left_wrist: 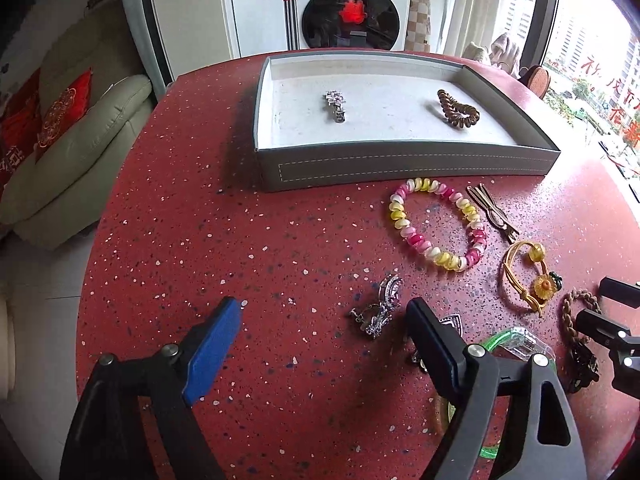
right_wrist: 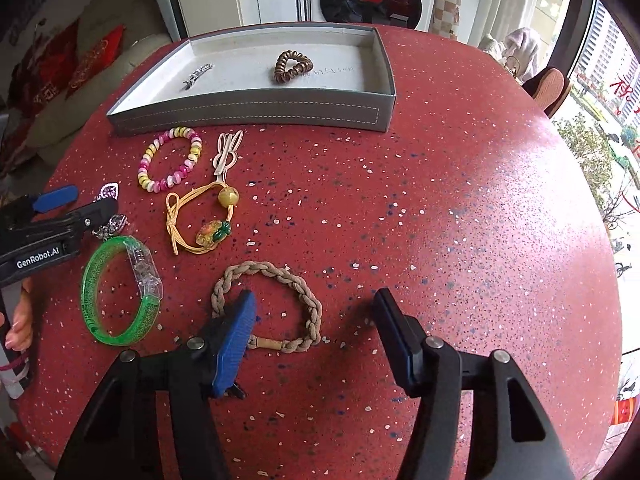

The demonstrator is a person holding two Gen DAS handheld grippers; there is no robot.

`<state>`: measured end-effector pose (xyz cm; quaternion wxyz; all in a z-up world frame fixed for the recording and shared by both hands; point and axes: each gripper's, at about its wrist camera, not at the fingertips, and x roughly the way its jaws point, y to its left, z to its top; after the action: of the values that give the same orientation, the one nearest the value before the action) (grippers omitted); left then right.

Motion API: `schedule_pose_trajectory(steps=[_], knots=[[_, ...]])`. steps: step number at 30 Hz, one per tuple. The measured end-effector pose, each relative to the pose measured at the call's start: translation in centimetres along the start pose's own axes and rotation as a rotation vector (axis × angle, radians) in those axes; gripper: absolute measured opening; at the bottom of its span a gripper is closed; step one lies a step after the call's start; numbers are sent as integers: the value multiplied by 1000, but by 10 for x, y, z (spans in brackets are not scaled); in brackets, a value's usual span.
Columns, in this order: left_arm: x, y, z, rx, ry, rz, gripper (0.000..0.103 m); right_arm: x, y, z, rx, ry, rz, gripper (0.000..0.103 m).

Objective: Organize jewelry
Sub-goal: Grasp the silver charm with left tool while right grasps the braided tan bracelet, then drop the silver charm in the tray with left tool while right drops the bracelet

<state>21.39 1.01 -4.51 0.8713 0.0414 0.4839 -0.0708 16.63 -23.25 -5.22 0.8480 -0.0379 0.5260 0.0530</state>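
Red speckled table (left_wrist: pixel 240 220); washing machine (left_wrist: pixel 352 4), sofa (left_wrist: pixel 80 148), bright window (left_wrist: pixel 592 60).

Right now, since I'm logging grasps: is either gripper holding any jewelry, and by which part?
Nothing is held. The left gripper stands open above the silver hair clip; the right gripper is open around the braided bracelet, pads not pressing.

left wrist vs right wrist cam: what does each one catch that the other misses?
Left wrist only: the whole silver rhinestone clip between the open left tool fingers, and the dark charm at the braid's end.

Right wrist only: the full green bangle, and the open right tool straddling the braided bracelet without pressing it.

Both: grey tray holding a silver clip and brown coil tie, beaded bracelet, yellow cord bracelet.
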Motion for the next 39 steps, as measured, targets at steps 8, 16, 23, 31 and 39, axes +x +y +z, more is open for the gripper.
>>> schedule_pose_trajectory(steps=[8, 16, 23, 31, 39], knots=[[-7, -13, 0, 42, -17, -31, 52, -3, 4, -2, -22, 6, 30, 41], [-11, -2, -2, -5, -13, -87, 31, -6, 15, -3, -41, -6, 33, 7], [-27, 11, 2, -50, -44, -117, 31, -29, -7, 5, 49, -85, 81, 7], [-54, 11, 22, -69, -92, -152, 31, -56, -20, 30, 102, -162, 151, 7], [-81, 14, 73, -73, -162, -187, 31, -80, -20, 81, 82, -236, 180, 7]])
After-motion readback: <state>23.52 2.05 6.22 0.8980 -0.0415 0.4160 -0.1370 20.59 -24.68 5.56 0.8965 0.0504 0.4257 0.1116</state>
